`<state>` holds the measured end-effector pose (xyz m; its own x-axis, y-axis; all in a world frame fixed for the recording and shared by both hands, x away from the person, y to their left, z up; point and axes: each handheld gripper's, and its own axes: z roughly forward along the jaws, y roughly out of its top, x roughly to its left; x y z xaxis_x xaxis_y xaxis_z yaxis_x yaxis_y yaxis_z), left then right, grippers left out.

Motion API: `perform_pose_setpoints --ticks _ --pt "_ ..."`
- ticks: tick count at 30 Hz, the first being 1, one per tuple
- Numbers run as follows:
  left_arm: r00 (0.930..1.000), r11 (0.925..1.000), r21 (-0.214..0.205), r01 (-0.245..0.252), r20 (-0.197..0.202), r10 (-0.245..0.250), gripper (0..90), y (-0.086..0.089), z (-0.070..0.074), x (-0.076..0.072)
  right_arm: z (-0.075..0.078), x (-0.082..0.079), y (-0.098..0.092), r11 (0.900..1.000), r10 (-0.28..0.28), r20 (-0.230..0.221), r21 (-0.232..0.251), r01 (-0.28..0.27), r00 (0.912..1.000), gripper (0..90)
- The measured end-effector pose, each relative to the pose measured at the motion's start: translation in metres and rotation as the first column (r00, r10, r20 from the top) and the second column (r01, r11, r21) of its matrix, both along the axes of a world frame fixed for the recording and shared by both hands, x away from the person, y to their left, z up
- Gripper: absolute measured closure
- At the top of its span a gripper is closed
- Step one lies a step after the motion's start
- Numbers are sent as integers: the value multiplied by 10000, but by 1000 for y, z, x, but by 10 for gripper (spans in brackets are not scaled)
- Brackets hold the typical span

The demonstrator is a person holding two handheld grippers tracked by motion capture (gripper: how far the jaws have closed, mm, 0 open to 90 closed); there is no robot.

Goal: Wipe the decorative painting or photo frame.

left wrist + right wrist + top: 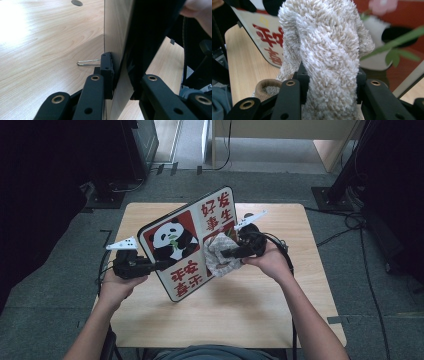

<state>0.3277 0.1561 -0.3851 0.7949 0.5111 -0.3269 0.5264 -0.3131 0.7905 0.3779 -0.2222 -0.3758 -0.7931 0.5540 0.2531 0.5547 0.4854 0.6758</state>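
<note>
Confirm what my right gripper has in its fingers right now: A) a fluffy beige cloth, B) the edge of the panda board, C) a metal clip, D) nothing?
A: in the right gripper view the right gripper is clamped on the fluffy beige cloth, held against the panda board, whose edge the left gripper grips.

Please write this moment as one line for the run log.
left hand-held gripper: shut on panda board, tilted above table | right hand-held gripper: shut on fluffy cloth, against board face | step: wiping
</note>
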Motion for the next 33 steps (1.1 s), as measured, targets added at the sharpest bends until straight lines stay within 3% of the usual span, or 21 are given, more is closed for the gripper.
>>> perform_pose_setpoints --ticks 10,24,29,33 --pt "10000 10000 -53 -23 19 23 795 0 -1 0 46 9 14 9998 219 345 13 -220 9992 639" --pt "10000 10000 -48 -18 28 18 795 0 -1 0 107 16 44 9983 569 1256 80 -583 9905 638" --pt "10000 10000 -62 6 22 -6 795 1 -1 0 118 17 56 9979 605 1413 138 -631 9881 638" --pt "10000 10000 -62 5 10 -5 796 1 -1 0 113 21 60 9981 600 1387 69 -616 9885 638"
